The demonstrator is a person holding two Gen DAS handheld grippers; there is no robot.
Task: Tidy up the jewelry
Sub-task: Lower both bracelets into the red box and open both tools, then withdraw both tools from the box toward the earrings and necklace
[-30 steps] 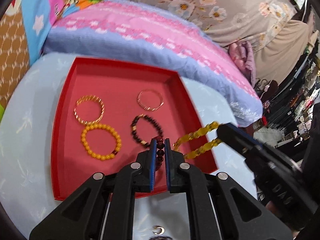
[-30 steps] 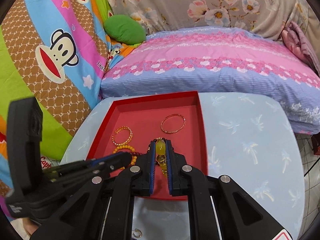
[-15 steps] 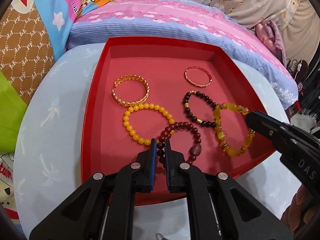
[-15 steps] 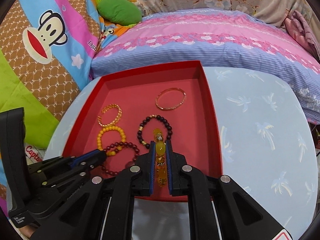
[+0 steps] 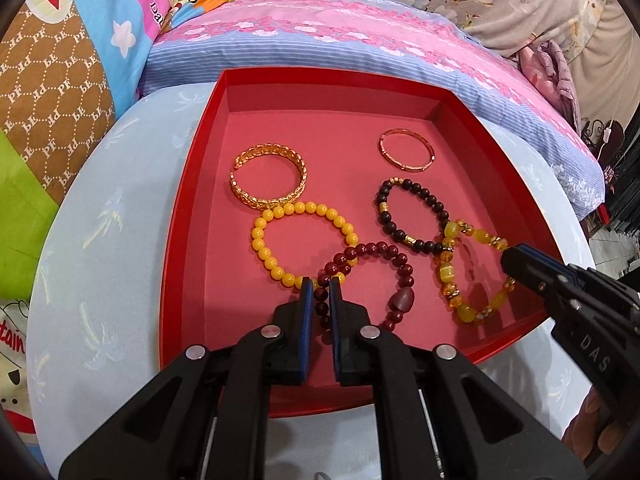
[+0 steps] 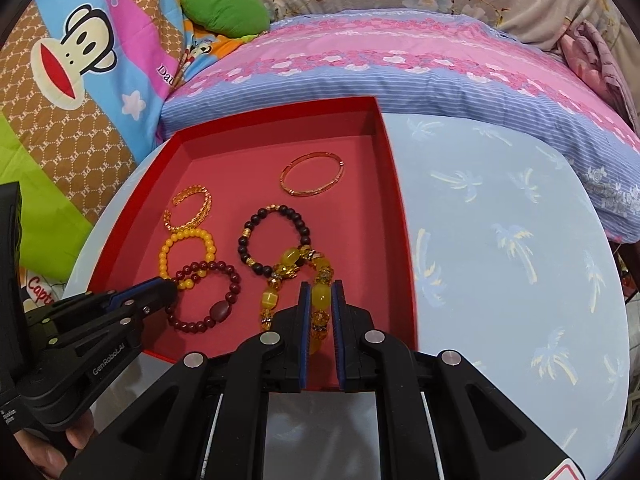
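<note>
Dark red bead bracelet (image 5: 362,280) lies in red tray (image 5: 180,240), pinched by left gripper (image 5: 319,292). Right gripper (image 6: 320,294) clamps amber bracelet (image 6: 296,280) beside it. Only right view shows the table (image 6: 500,240) beyond its right finger.

Black gripper (image 5: 318,292), blue pads, silver screws, seemingly "DAS" lettering.

The left tool (image 5: 318,288) hides part of the dark red bracelet (image 5: 384,254) between its fingers. Beside the red tray (image 6: 404,240), the right tool (image 6: 320,290) covers a stretch of the amber bracelet (image 6: 292,258). The bench (image 6: 520,240) runs past the picture's lower edge.
</note>
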